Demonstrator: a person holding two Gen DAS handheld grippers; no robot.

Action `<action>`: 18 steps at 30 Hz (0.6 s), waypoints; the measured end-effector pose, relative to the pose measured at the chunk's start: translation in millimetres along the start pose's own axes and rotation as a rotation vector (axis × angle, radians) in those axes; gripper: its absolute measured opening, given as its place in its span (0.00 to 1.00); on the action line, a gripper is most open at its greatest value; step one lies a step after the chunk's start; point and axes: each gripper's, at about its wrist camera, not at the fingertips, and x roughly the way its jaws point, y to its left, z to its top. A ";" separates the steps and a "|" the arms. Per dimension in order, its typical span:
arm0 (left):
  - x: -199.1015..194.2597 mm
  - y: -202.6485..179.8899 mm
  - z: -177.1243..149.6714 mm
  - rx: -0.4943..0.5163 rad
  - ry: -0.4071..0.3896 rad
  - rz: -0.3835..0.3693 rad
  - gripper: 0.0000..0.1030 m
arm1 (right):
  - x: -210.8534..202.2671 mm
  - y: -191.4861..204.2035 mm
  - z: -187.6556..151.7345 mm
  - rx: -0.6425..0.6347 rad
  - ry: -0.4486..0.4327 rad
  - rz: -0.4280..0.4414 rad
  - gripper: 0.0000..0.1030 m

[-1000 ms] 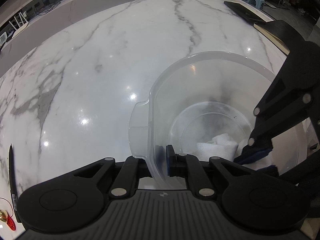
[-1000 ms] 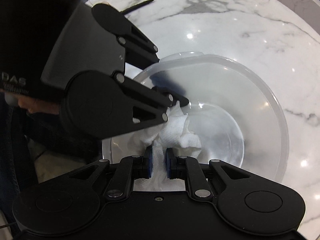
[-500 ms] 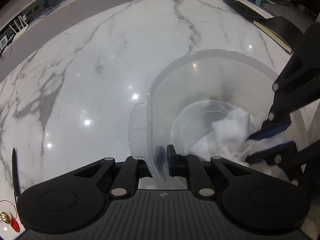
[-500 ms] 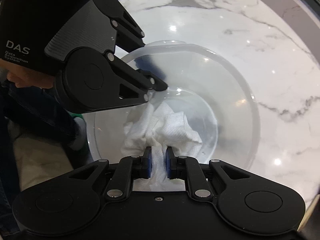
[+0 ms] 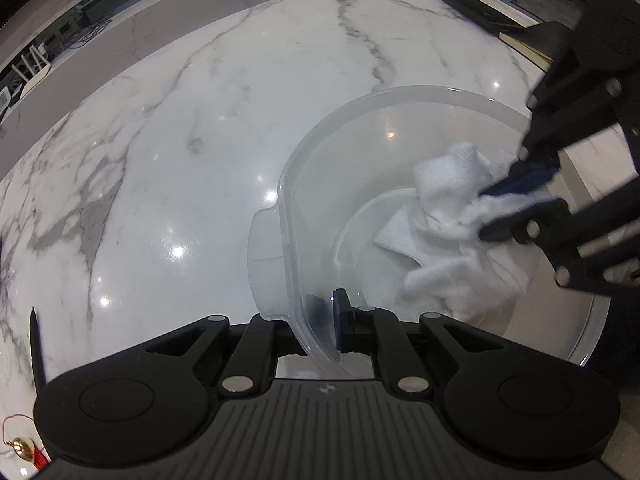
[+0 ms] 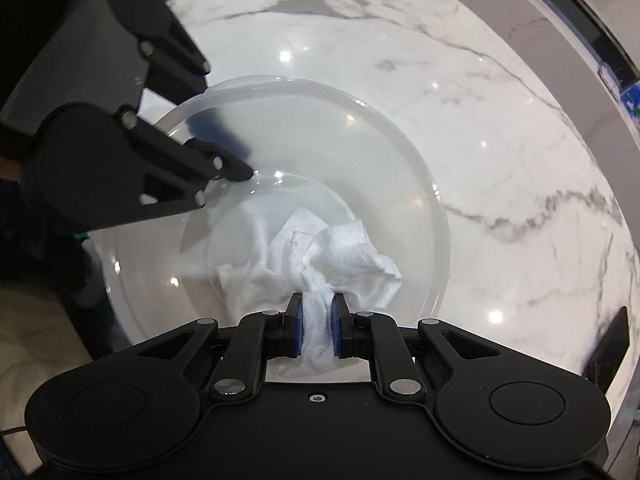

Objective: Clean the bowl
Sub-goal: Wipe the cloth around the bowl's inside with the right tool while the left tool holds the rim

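A clear plastic bowl [image 5: 320,152] sits on the white marble counter [image 5: 200,120]. My left gripper [image 5: 325,320] is shut on the bowl's near rim, one pad inside and one outside the wall. My right gripper [image 6: 316,320] is shut on a crumpled white cloth [image 6: 340,264] and presses it against the bowl's [image 6: 400,152] inner bottom and side. In the left wrist view the cloth [image 5: 448,240] lies at the bowl's right side, held by the right gripper [image 5: 520,204]. In the right wrist view the left gripper [image 6: 228,152] clamps the far-left rim.
A black pen [image 5: 36,344] lies at the counter's left edge near a small gold and red trinket [image 5: 22,446]. A black phone [image 5: 476,10] and a dark notebook [image 5: 536,38] lie at the far right. The counter's edge runs close behind the bowl on the right.
My right gripper has swept the cloth from the bowl's near bottom up along the right inner wall. The left gripper has kept its hold on the rim.
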 end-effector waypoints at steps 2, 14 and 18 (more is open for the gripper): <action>-0.3 -0.4 -0.1 0.009 0.001 0.000 0.08 | 1.1 -2.6 0.2 0.014 -0.007 -0.002 0.11; -0.4 -2.4 -2.1 0.061 -0.006 -0.003 0.09 | -7.4 0.5 -1.1 0.021 -0.076 0.003 0.11; 0.2 -3.5 -2.5 0.107 -0.007 0.005 0.10 | -6.8 1.5 1.0 -0.001 -0.078 0.002 0.11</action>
